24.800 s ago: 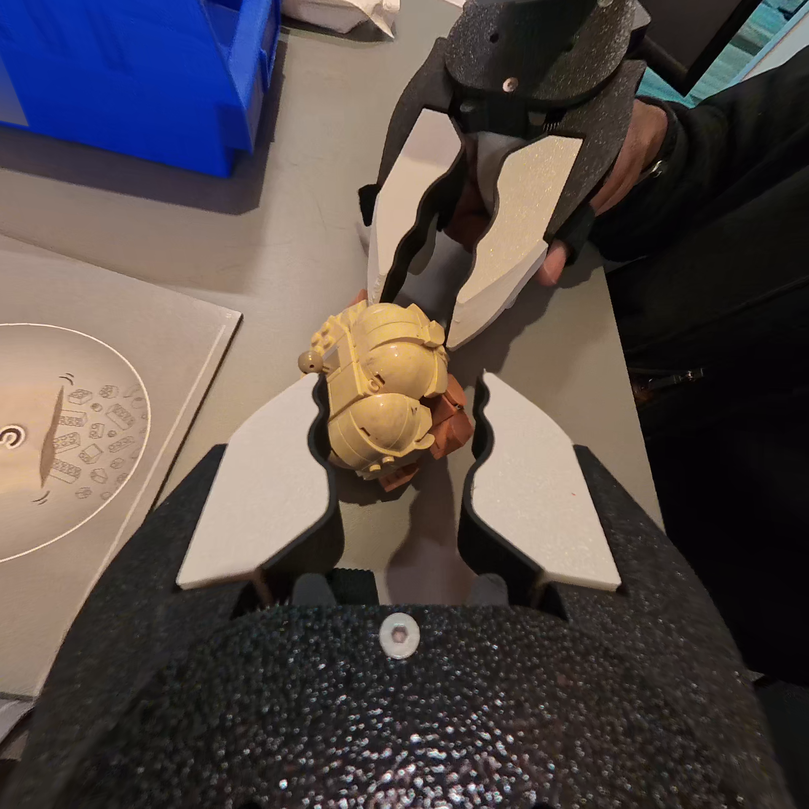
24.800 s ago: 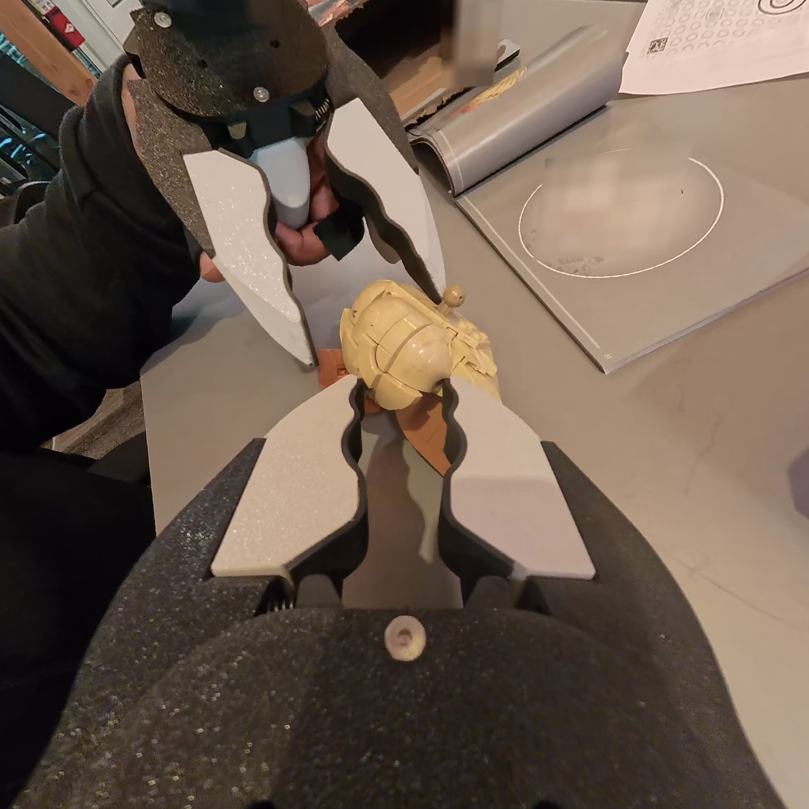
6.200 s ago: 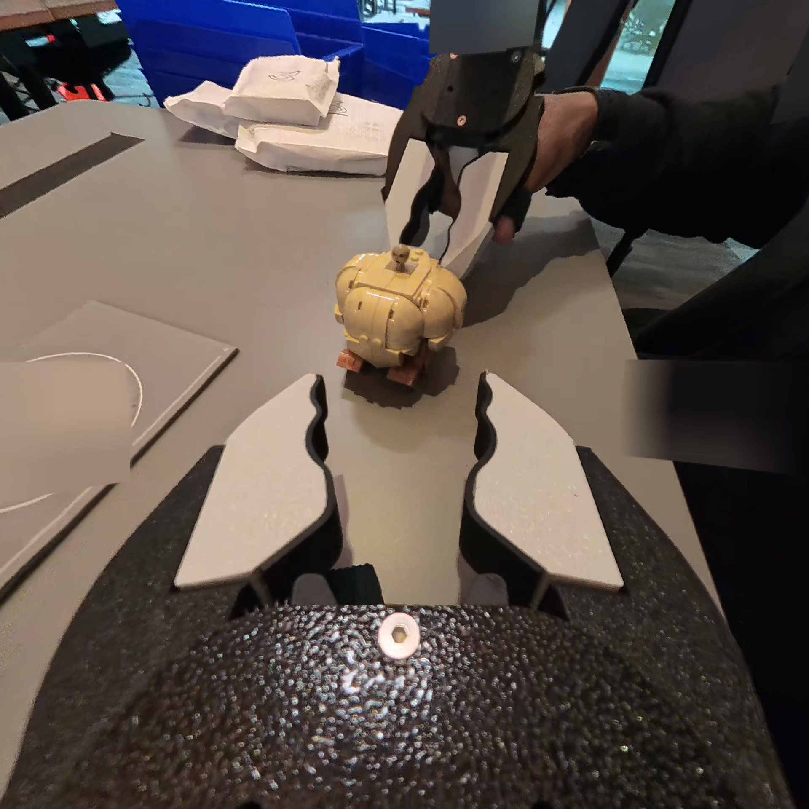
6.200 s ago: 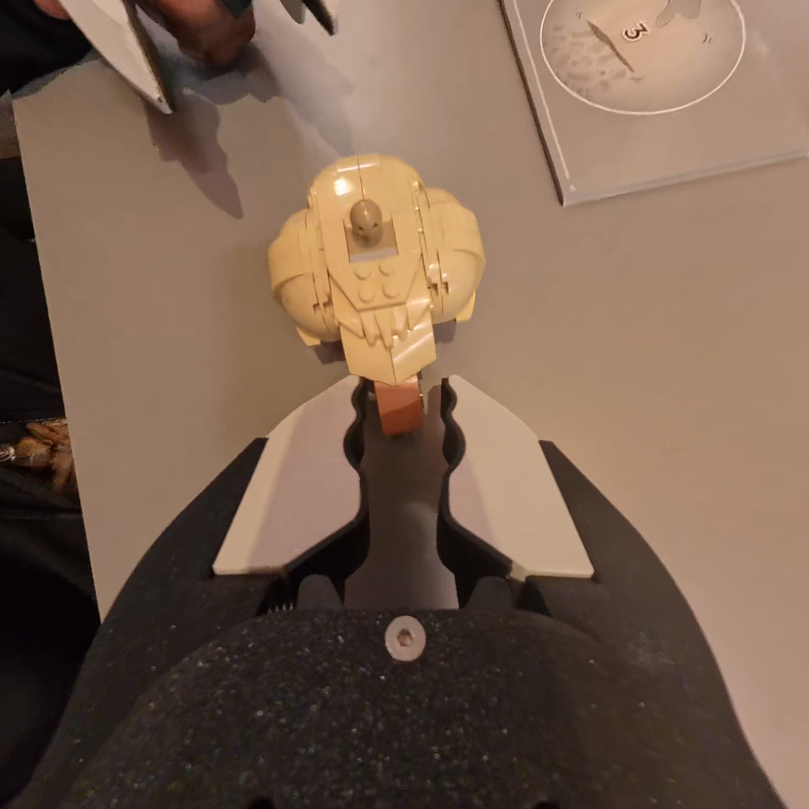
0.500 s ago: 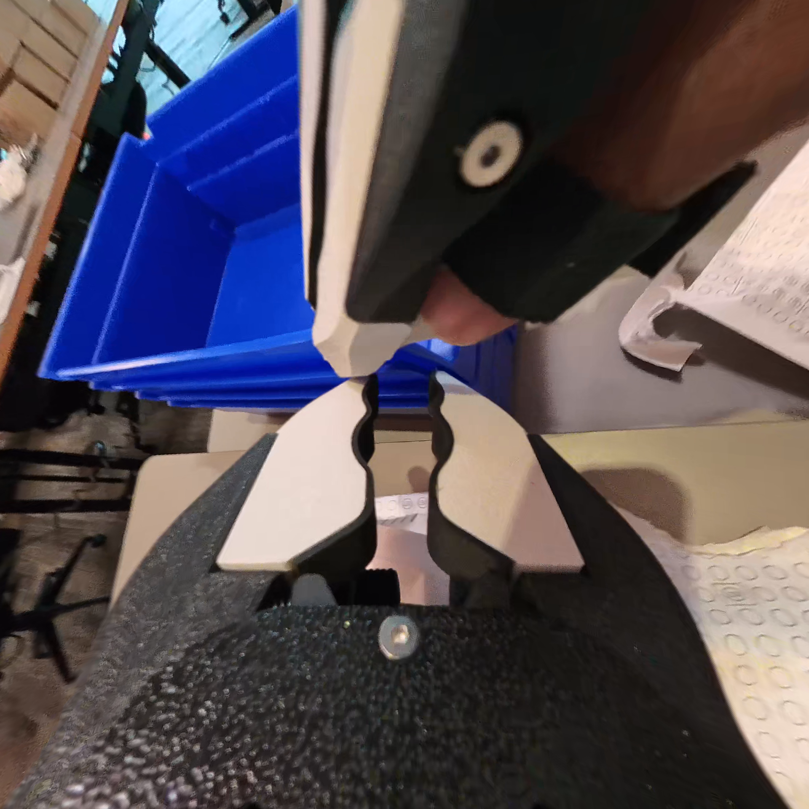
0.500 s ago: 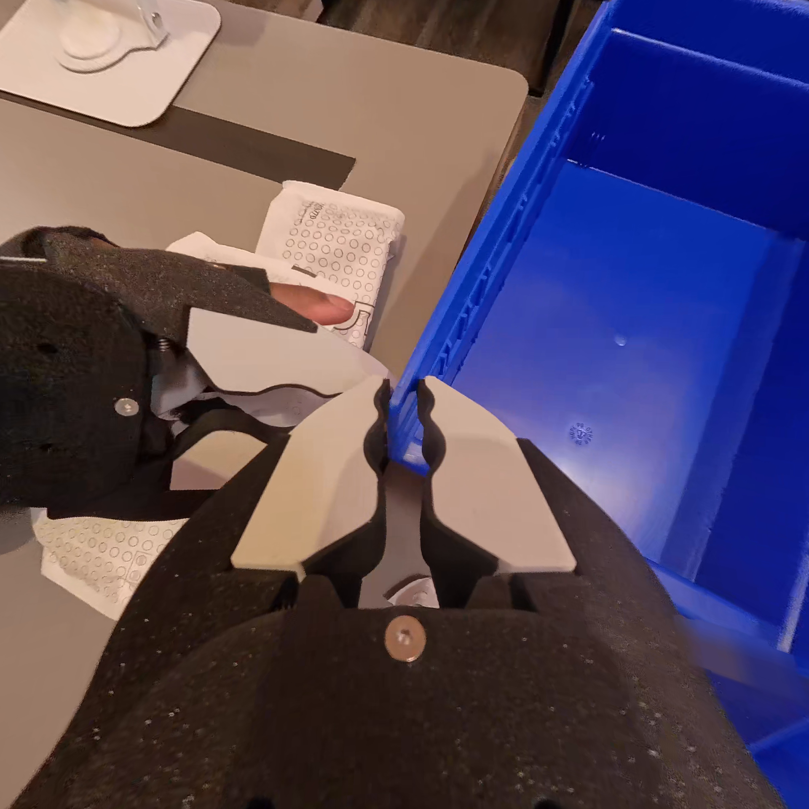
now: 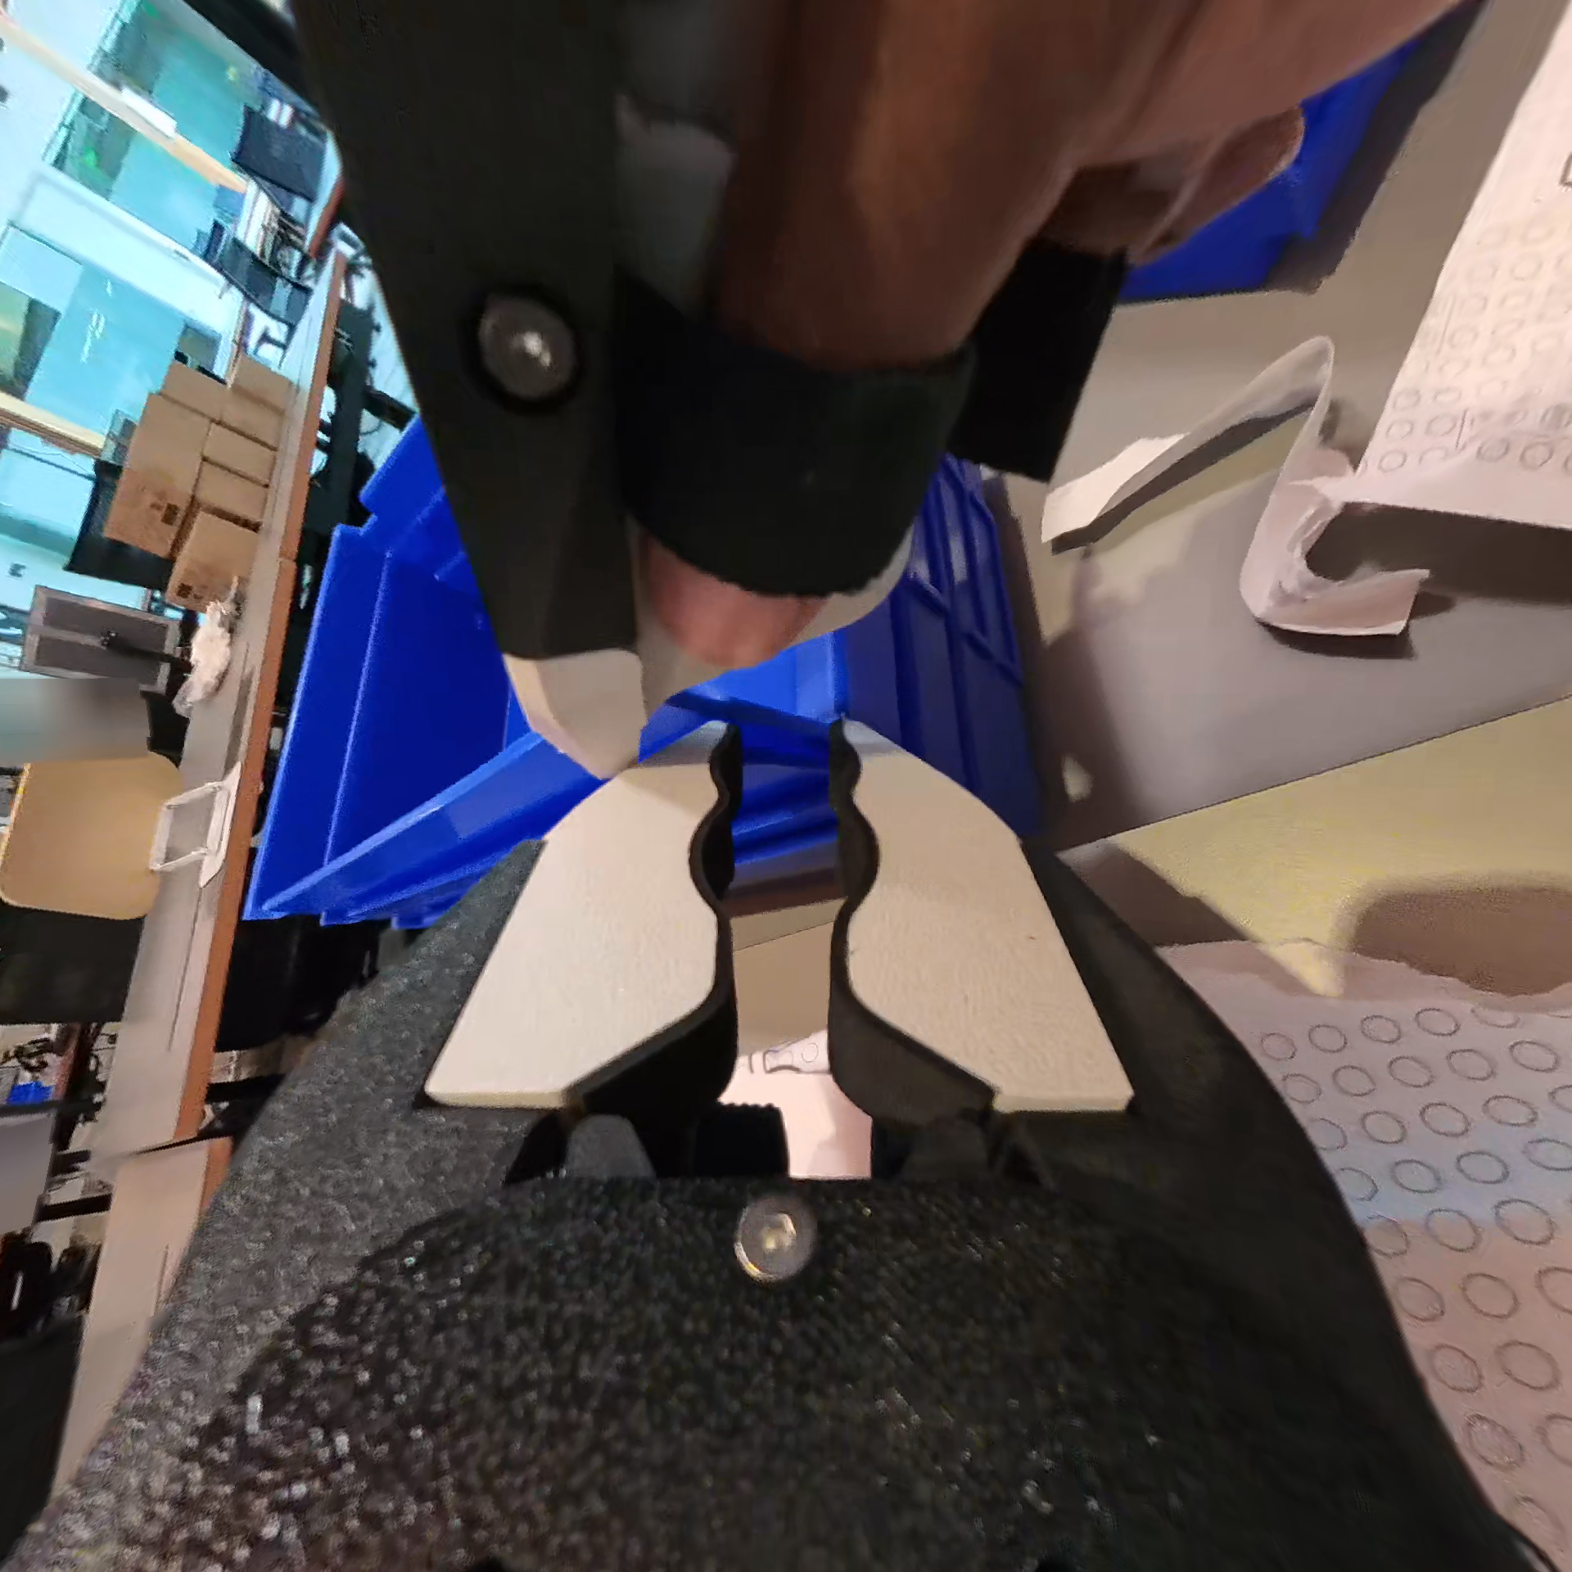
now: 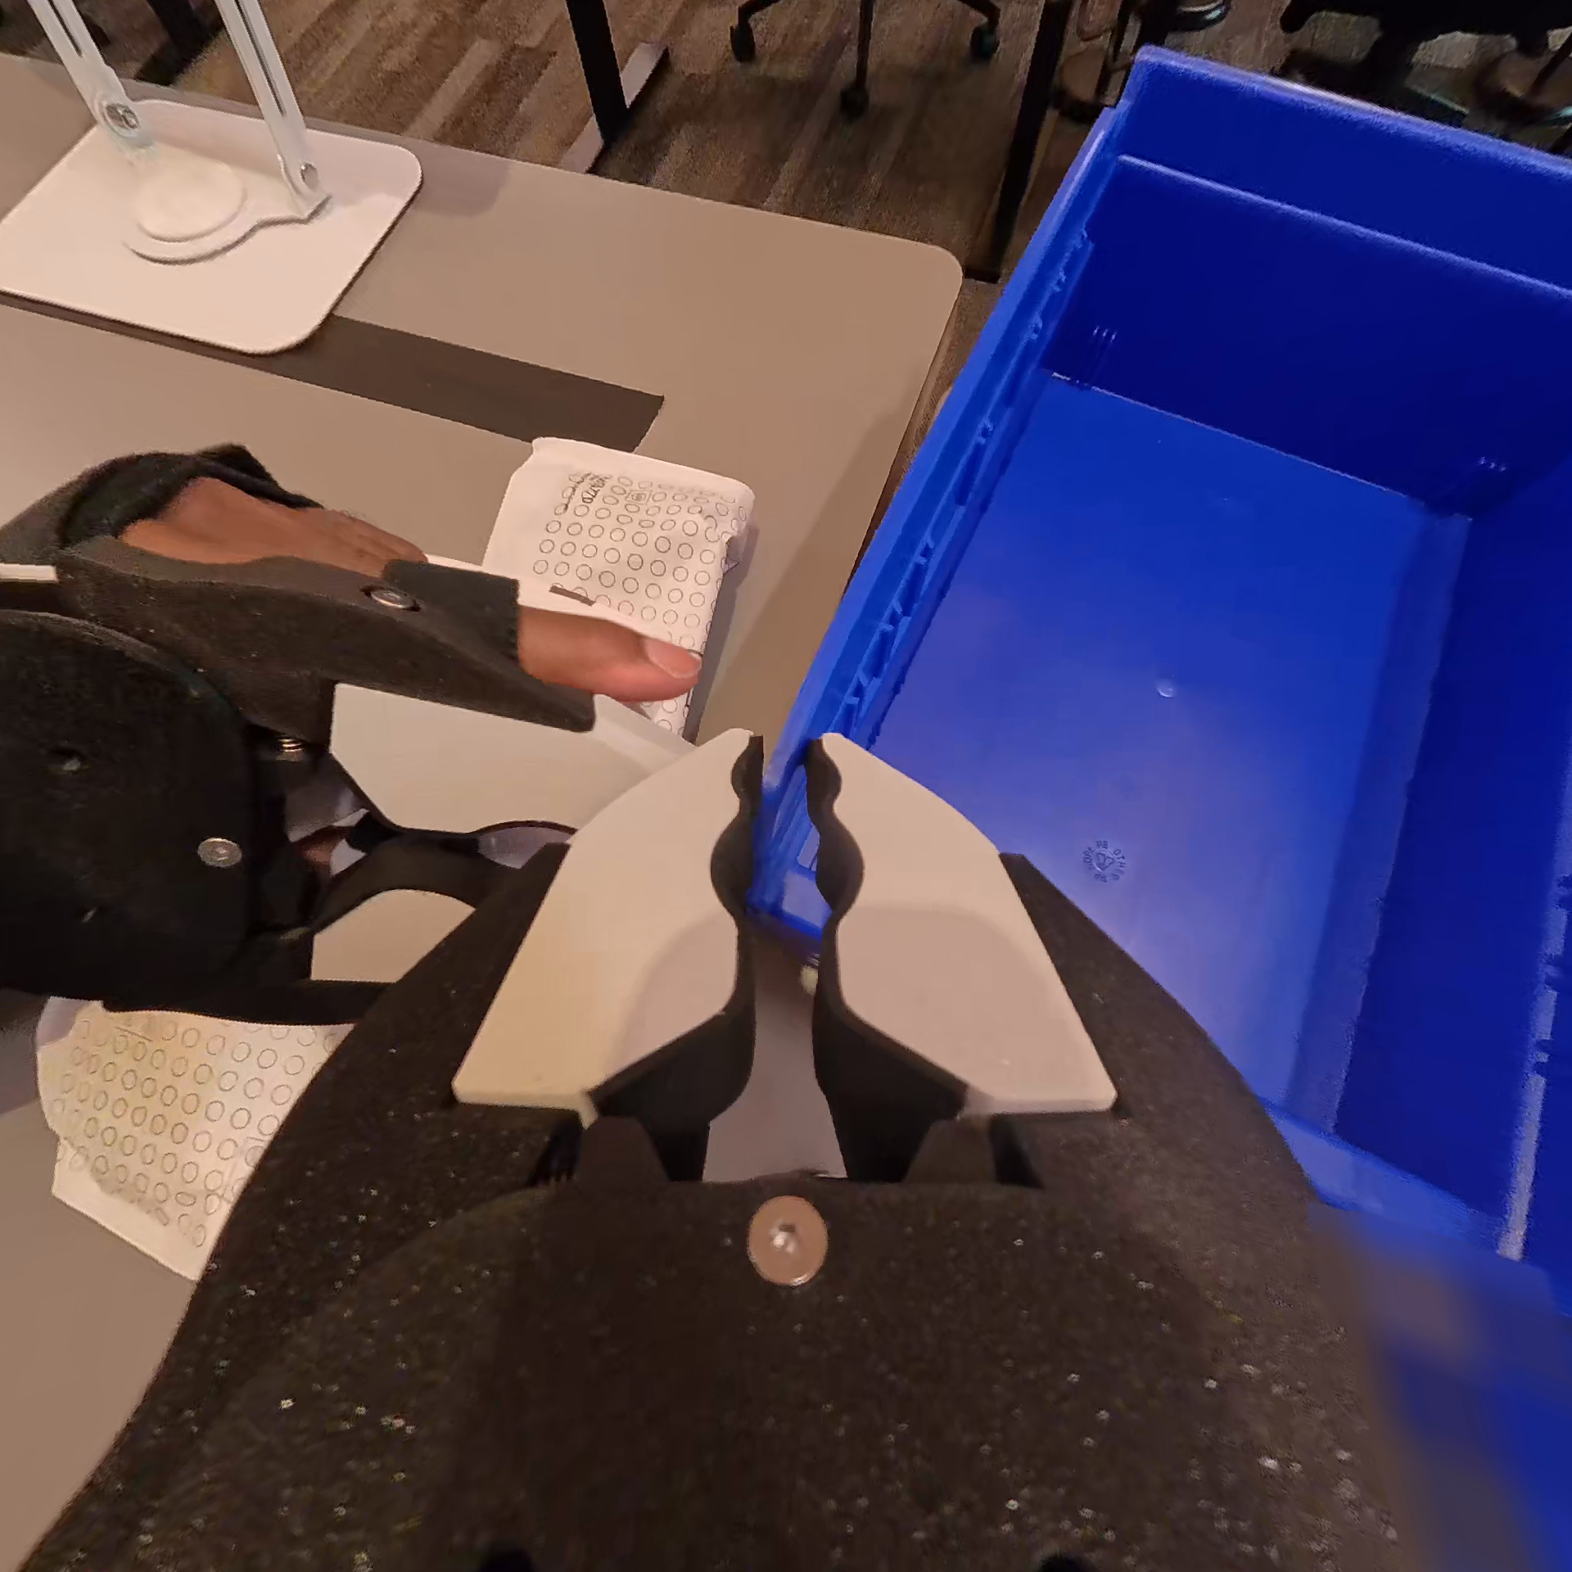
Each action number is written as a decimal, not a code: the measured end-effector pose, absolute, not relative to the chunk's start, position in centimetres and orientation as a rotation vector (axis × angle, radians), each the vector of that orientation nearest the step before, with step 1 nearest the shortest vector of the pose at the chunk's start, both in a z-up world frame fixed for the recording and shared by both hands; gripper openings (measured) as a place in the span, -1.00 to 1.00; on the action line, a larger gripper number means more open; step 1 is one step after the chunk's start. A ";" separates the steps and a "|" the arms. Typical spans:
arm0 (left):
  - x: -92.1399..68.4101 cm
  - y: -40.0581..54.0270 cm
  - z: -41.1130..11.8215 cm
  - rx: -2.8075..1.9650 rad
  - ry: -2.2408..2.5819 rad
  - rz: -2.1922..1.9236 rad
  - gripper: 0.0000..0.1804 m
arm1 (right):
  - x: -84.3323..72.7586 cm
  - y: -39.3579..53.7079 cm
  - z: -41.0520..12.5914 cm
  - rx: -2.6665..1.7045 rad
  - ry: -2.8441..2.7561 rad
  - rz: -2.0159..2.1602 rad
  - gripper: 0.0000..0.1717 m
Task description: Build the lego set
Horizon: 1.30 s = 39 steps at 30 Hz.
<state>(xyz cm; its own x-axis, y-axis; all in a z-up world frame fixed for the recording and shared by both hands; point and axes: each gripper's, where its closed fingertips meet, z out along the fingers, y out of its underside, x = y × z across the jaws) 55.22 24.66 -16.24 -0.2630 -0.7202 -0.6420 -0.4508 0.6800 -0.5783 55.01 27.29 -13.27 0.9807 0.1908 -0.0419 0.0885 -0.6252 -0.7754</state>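
Right tool (image 8: 783, 748) is nearly closed over the near corner of the blue bin (image 8: 1191, 680): the bin's thin ribbed side wall runs up between its two fingers, one finger outside the wall and the other over the bin's bare floor. The wall fills the narrow slot, so this reads as a pinch on the rim, though how hard the pads press cannot be told.

Left tool (image 7: 783, 731) is partly open with nothing between its fingers. Through the gap only the bin's outer ribs and a strip of counter (image 8: 680, 298) show. It lies low beside the same corner, its tips close against the right tool's outer finger. The blue bin itself stands at the far edge of the counter, with more blue bins behind it in the left wrist view.

White paper packets printed with rings (image 8: 629, 544) lie on the counter under and beside the left tool, one with a torn, curled flap. A white stand base (image 8: 196, 213) sits well apart at the far corner.

A pinch on so thin a wall looks likely to twist or slip, so the pads are best kept flat and square to the wall, seated below the rim's lip. The two tools are crowded together, and the left one needs room to avoid knocking the right one's finger
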 end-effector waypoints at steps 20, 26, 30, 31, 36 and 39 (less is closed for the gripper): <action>55.4 24.8 -16.8 -1.106 1.877 -0.514 -0.92 | 55.3 28.2 -12.9 -2.192 -0.137 0.145 -0.91; 55.5 24.8 -16.5 -1.109 1.851 -0.551 -0.92 | 55.5 28.3 -12.5 -2.162 -0.120 0.147 -0.92; 53.6 25.8 -21.6 -1.278 2.097 -0.311 -1.00 | 55.6 28.3 -10.3 -2.052 -0.100 0.156 -0.91; 53.4 26.4 -23.5 -1.267 2.131 -0.195 -1.00 | 55.8 27.9 -9.0 -2.017 -0.063 0.188 -0.92; 54.5 24.0 -19.8 -1.151 2.037 -0.311 -1.00 | 57.6 25.9 -7.0 -1.995 0.006 0.156 -0.95; 54.3 23.5 -18.7 -1.146 2.007 -0.392 -1.00 | 57.3 25.9 -7.1 -1.979 -0.008 0.217 -0.94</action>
<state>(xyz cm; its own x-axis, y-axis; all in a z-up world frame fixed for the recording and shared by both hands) 54.30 23.47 -18.70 -0.2923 -0.8307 -0.4738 -0.5911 0.5464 -0.5934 57.29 25.94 -7.11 0.9832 0.1051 -0.1491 -0.0941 -0.4081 -0.9081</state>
